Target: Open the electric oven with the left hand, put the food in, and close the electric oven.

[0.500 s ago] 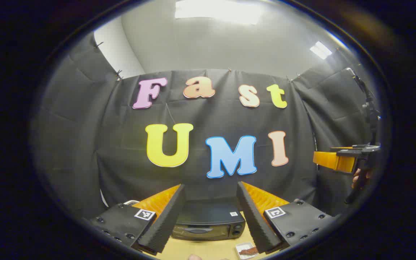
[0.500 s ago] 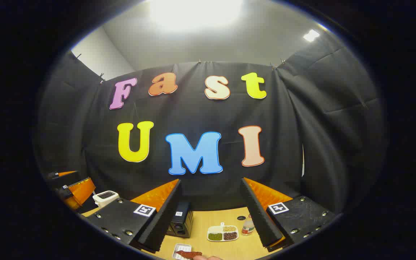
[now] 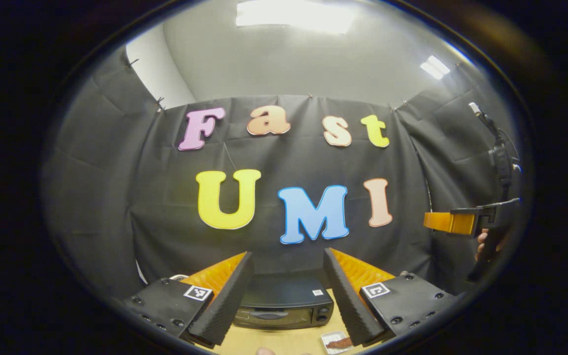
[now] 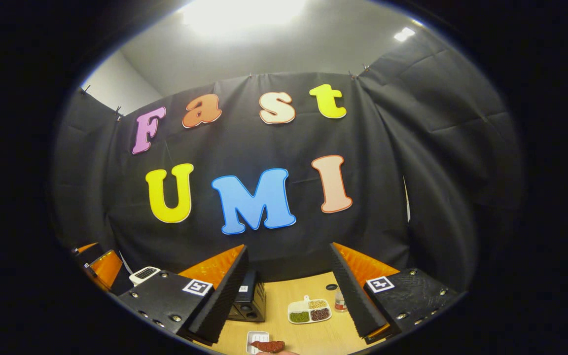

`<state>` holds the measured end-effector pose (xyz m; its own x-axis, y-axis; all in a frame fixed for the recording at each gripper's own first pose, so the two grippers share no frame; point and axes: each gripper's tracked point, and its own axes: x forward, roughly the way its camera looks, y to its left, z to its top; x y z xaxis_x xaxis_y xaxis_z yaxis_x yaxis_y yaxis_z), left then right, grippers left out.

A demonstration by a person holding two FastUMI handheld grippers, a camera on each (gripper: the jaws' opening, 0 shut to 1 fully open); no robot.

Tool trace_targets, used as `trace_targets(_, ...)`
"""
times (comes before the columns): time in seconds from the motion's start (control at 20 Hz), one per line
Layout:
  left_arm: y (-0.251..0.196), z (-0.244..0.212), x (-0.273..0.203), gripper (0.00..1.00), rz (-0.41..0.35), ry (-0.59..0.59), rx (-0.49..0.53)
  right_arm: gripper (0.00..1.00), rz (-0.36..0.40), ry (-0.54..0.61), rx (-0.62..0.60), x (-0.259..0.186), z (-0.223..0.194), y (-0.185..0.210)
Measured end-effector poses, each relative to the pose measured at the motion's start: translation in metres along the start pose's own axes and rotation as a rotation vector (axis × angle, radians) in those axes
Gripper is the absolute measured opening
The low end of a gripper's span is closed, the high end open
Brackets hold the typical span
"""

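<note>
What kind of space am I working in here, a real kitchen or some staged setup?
Most likely a staged recording booth, not a real kitchen: black cloth walls are pinned up on all sides under a plain ceiling, and a single wooden table carries an electric oven and a divided tray of dried foods.

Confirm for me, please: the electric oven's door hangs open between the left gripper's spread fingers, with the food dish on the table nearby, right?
Not quite: the electric oven has its door shut, as the left gripper view shows. It does sit between the left gripper's spread fingers, with the food dish on the table nearby.
</note>
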<state>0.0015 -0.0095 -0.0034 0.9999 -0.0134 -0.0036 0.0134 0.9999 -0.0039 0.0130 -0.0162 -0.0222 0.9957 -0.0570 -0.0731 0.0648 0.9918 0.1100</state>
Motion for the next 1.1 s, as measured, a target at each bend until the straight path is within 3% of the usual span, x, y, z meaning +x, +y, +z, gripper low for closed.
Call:
trace_targets(0.2,0.009,-0.004,0.002,0.94,0.017,0.008,-0.044,0.98,-0.009,-0.007,-0.002,0.002,0.003,-0.005)
trace_targets(0.3,0.023,0.002,0.005,0.94,0.065,-0.022,-0.054,0.98,-0.007,-0.015,-0.014,0.002,0.004,-0.002)
trace_targets(0.4,0.019,0.000,0.006,0.95,0.046,-0.027,-0.080,0.98,-0.004,-0.013,-0.022,0.004,0.001,0.000)
trace_targets(0.5,0.011,-0.020,0.010,0.99,-0.002,0.048,-0.098,0.98,-0.006,0.001,-0.024,0.005,-0.005,0.001)
trace_targets(0.7,0.014,-0.034,0.013,0.94,-0.003,0.072,-0.051,1.00,-0.011,0.033,-0.039,0.008,-0.017,0.004)
trace_targets(0.75,0.013,-0.041,0.014,0.98,-0.007,0.092,-0.041,1.00,-0.011,0.040,-0.046,0.009,-0.021,0.004)
trace_targets(1.05,0.025,-0.098,0.040,0.98,-0.004,0.204,-0.075,0.98,-0.015,0.088,-0.061,0.013,-0.041,0.000)
trace_targets(1.1,0.029,-0.110,0.048,0.94,0.001,0.225,-0.074,0.98,-0.019,0.093,-0.068,0.014,-0.043,-0.002)
